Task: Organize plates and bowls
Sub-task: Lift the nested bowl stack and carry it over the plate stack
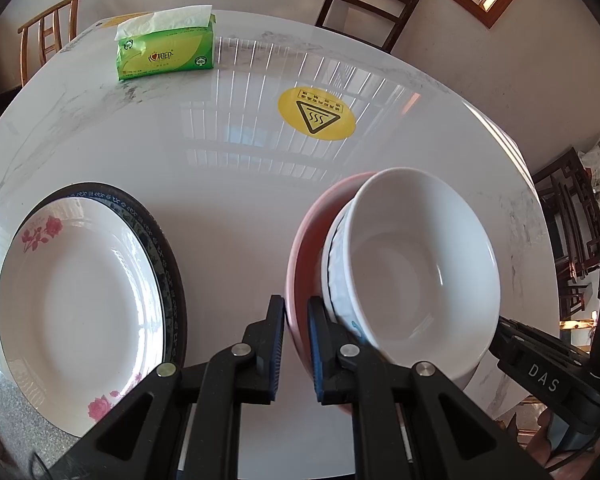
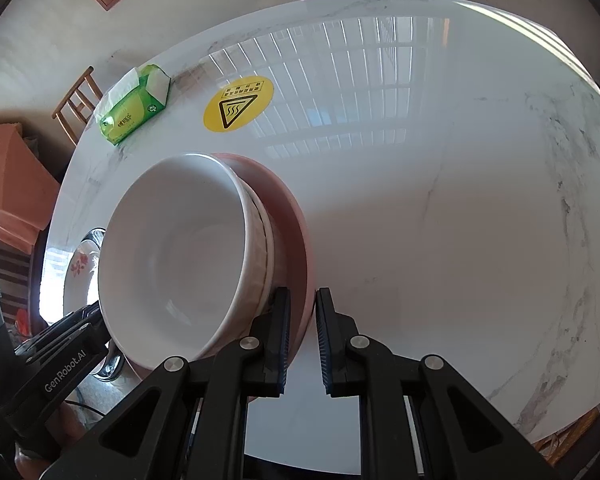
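We see a stack of bowls on the white marble-patterned round bench [image 1: 228,184]: a wide, shallow pink ceramic bowl [image 1: 306,236] at the bottom, a white bowl with a ribbed outer wall [image 1: 336,268] nested in it, and a smooth white ceramic bowl [image 1: 416,264] on top.

In the left wrist view, the left hand-held gripper [image 1: 296,344] straddles the near left rim of the pink bowl: one black finger sits outside the rim and the other inside, against the ribbed bowl's wall. The fingers are drawn close with the rim between them, though a sliver of gap shows beside the outer pad, so we cannot tell whether they actually pinch it.

In the right wrist view, the right hand-held gripper [image 2: 302,340] does the mirror of this on the opposite rim of the pink bowl [image 2: 296,224], with its inner finger beside the ribbed bowl [image 2: 266,248] and its outer finger over the bare bench [image 2: 440,208]. Here too the fingers stand narrowly apart around the rim (contact is not clear enough to call). The smooth white bowl [image 2: 180,256] fills the space left of this gripper.

To the left of the stack, well apart from it, a white plate with pink flower prints [image 1: 80,304] lies on a dark plate with a blue patterned rim [image 1: 160,248]. Farther back sit a green pack of tissues [image 1: 166,54] and a round yellow hot-surface warning sticker [image 1: 316,114].
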### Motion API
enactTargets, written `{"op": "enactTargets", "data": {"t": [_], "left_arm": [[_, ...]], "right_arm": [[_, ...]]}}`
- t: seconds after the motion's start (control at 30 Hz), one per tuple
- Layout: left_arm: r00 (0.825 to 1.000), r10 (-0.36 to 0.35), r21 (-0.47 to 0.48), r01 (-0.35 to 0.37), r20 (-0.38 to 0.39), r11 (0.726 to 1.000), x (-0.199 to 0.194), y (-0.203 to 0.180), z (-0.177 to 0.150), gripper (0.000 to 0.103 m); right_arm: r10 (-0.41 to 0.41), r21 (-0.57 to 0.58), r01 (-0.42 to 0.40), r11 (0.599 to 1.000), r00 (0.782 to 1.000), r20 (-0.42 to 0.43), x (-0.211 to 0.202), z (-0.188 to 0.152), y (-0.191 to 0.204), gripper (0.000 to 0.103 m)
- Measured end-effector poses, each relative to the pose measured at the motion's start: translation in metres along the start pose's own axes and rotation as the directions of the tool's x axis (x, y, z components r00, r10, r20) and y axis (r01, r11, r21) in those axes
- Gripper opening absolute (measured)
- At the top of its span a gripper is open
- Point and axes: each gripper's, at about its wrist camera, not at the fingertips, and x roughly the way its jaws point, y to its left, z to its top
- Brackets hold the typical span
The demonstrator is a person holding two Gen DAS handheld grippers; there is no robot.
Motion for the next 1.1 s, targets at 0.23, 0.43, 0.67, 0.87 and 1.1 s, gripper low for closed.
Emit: {"op": "enactTargets", "data": {"t": [0.23, 0.43, 0.67, 0.87, 1.1], "left_arm": [[1.000, 0.003, 0.006, -0.003, 0.004, 1.000, -0.002, -0.002, 0.000, 0.011], [1.000, 0.002, 0.008, -0.002, 0.009, 1.000, -0.003, -0.002, 0.000, 0.011], [1.000, 0.001, 0.010, -0.001, 0.013, 1.000, -0.006, -0.002, 0.000, 0.010], [1.000, -0.002, 0.009, 0.002, 0.016, 1.000, -0.008, -0.003, 0.000, 0.010], [1.000, -0.005, 0.007, 0.004, 0.024, 1.000, -0.013, -0.001, 0.000, 0.010]], "right_arm": [[0.004, 0.001, -0.004, 1.000, 1.000, -0.003, 0.001, 0.000, -0.001, 0.014], [0.006, 0.001, -0.006, 1.000, 1.000, 0.005, -0.002, 0.000, -0.001, 0.015], [0.004, -0.003, -0.004, 1.000, 1.000, 0.007, -0.004, 0.000, 0.000, 0.015], [0.003, -0.009, -0.003, 1.000, 1.000, 0.008, -0.006, 0.000, 0.001, 0.014], [0.001, -0.018, -0.001, 1.000, 1.000, 0.013, -0.010, 0.001, 0.005, 0.015]]}}
